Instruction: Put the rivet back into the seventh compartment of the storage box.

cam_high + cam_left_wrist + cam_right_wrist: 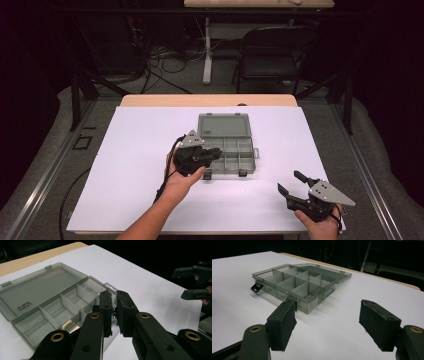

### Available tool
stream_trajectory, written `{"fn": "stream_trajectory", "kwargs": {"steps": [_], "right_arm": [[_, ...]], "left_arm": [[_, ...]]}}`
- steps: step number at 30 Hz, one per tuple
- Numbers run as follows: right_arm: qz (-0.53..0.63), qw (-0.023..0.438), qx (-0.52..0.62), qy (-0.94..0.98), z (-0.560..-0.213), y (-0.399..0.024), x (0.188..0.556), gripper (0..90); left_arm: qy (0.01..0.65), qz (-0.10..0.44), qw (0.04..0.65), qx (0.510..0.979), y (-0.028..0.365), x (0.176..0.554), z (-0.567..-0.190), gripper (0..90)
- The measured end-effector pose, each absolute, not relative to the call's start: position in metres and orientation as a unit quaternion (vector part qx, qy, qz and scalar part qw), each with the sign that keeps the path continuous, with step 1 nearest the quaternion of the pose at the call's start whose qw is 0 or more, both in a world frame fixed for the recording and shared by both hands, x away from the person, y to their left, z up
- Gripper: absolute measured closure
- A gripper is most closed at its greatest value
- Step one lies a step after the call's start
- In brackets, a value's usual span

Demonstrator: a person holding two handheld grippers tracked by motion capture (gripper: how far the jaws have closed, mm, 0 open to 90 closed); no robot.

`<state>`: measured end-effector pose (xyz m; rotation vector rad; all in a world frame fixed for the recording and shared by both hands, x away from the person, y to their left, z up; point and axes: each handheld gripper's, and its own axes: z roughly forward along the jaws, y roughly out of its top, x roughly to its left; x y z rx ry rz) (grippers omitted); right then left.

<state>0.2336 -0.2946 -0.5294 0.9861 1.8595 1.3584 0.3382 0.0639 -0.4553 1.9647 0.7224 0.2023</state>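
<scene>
Mid-carry: left gripper (113,315) pinching some tiny shiny bit over the organizer box (235,150); right gripper (295,184) spread wide at 5 o'clock. Next, probably lining up over a compartment, then letting go.

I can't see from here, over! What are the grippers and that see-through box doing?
Left gripper shut, at the near edge of the grey see-through plastic compartment box. Right gripper open, apart from it. Lid open flat. Nothing in the way.
</scene>
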Motion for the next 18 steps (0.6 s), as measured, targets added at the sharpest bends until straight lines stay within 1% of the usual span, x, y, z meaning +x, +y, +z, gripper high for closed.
{"fn": "stream_trajectory", "kwargs": {"steps": [12,18], "right_arm": [[0.516,0.313,0.374,0.704,-0.530,-0.294,0.234,28.3],[0.517,0.311,0.374,0.704,-0.530,-0.294,0.234,28.3]], "left_arm": [[0.309,0.086,0.489,0.811,0.053,0.350,-0.466,82.8],[0.314,0.078,0.479,0.816,0.045,0.358,-0.477,82.8]]}}
